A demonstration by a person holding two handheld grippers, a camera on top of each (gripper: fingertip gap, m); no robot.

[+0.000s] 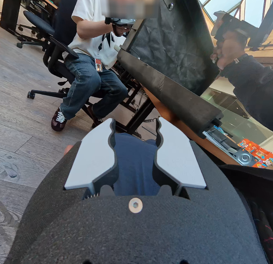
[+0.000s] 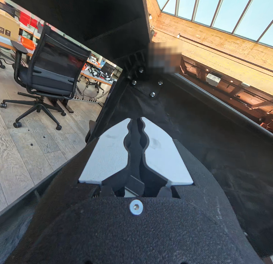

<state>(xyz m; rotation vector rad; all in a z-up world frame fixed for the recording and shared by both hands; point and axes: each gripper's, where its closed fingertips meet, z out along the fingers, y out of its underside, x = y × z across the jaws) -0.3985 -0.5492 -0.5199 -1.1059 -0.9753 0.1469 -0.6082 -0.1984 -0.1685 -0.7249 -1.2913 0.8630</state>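
A black case [image 1: 169, 42] with raised rims and a crinkled black lining is held tilted up above a wooden table edge [image 1: 184, 126]. My right gripper [image 2: 135, 119] is shut on a thin black edge of that case [image 2: 135, 138], and the case's inside [image 2: 206, 138] fills the right of its view. It also shows in the left wrist view [image 1: 230, 33], at the case's upper right edge, with a hand in a dark sleeve [image 1: 251, 79] behind it. My left gripper [image 1: 135, 120] is open and empty. It is below the case, over blue cloth [image 1: 135, 160], and touches nothing.
A person in a white shirt and jeans [image 1: 88, 49] sits on an office chair left of the case. Orange packets [image 1: 257, 153] lie on the table at the right. A black office chair [image 2: 51, 67] stands on the wooden floor [image 2: 29, 146], with cluttered tables [image 2: 96, 73] behind it. The gap from one gripper's tips to the other's is roughly 55 centimeters.
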